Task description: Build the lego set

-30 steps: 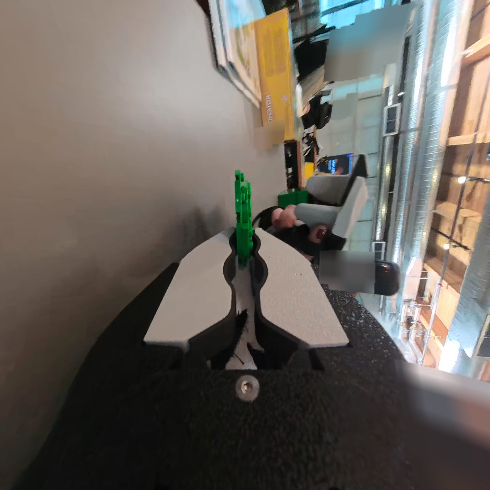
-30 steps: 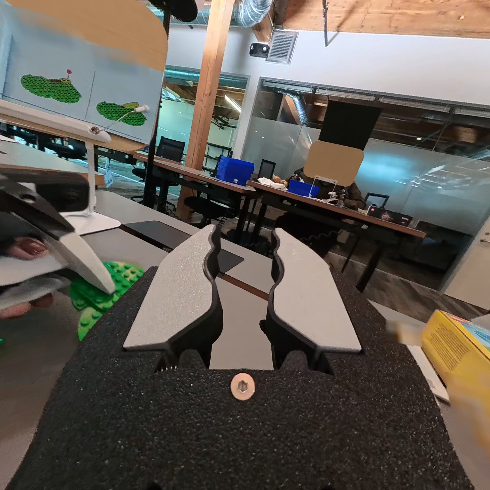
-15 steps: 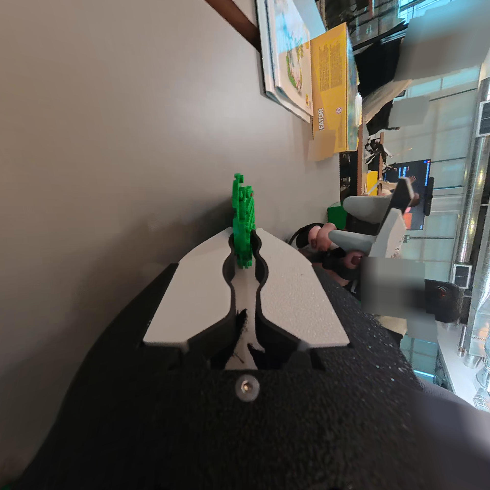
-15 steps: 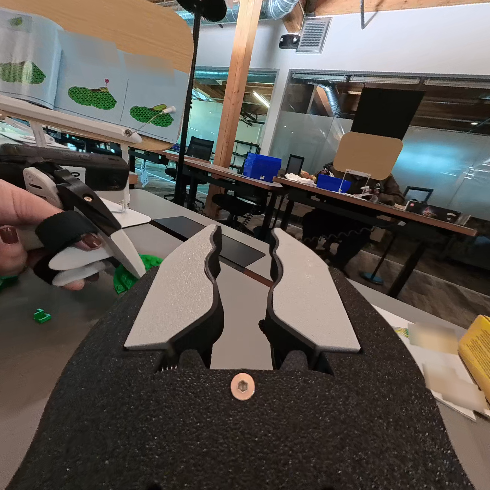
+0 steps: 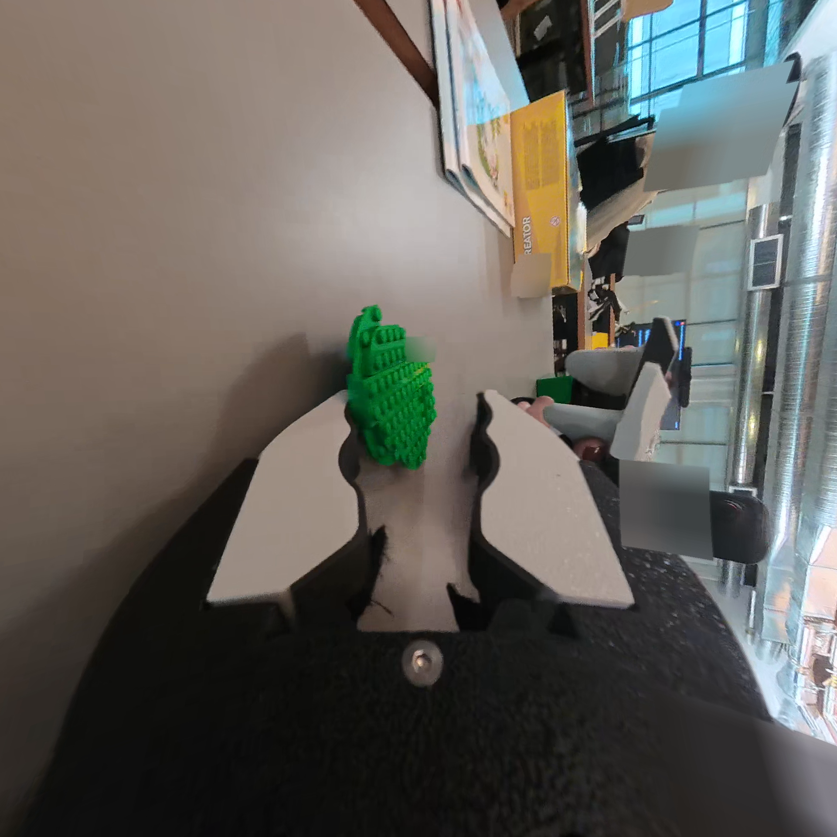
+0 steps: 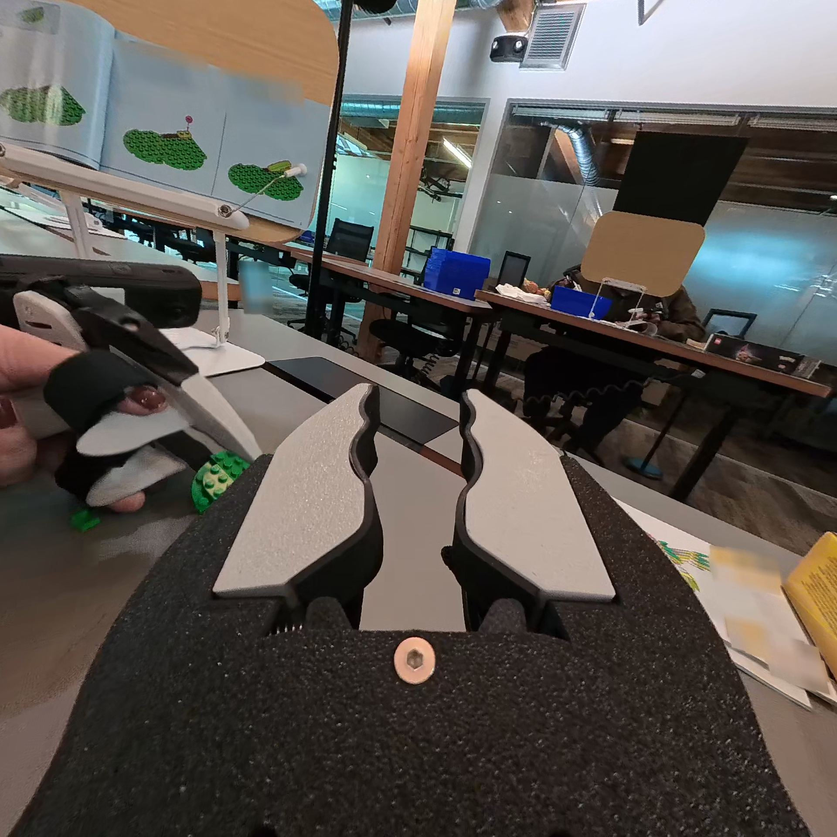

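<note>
Released now, the left claw (image 5: 410, 403) gapes, its green plate assembly (image 5: 392, 398) tipping against one finger toward the surface (image 5: 181, 181); right claw (image 6: 416, 407) waits unclenched, empty.

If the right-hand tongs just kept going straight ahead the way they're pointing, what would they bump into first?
Probably nothing close. The right tongs are open and empty, and between them only the bare grey table and its black inset panel show. The green lego plate lies off to their left. Depth is hard to judge.
</note>
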### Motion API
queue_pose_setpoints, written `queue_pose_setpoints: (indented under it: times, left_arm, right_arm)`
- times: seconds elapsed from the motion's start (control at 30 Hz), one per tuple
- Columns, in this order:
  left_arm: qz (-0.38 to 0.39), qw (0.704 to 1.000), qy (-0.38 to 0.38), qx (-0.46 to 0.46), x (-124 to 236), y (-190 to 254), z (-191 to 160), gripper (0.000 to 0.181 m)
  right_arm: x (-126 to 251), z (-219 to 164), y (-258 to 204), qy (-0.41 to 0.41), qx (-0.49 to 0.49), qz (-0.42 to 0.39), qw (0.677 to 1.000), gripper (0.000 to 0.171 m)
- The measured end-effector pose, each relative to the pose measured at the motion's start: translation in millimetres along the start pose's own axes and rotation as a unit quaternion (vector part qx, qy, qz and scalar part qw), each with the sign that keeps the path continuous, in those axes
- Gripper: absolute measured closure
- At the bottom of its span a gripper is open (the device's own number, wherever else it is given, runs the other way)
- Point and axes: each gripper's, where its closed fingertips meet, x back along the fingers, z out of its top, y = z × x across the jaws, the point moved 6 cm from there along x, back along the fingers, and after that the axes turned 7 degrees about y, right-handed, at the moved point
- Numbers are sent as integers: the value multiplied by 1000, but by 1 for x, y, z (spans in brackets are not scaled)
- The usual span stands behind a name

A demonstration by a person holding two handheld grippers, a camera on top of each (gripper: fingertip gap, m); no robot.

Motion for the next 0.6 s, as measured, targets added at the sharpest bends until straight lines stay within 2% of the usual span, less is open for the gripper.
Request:
queue_pose_setpoints:
  times: [0.17,0.27,0.37,0.47,0.6]
  left_arm:
    - [73,993,29,-89,14,9,6,107]
    - [86,985,70,-136,43,21,16,98]
    - [78,972,151,-163,98,36,32,97]
    - [94,944,243,-202,174,45,41,100]
    - [170,900,315,-249,270,30,26,101]
  right_arm:
    - [0,0,0,-1,-2,1,1000,138]
    - [0,-1,1,-3,-3,-1,1000,138]
    - [0,-1,3,-3,-8,-5,1000,137]
    - [0,-1,3,-3,-8,-7,1000,137]
    - [0,-2,1,-5,-1,-7,1000,137]
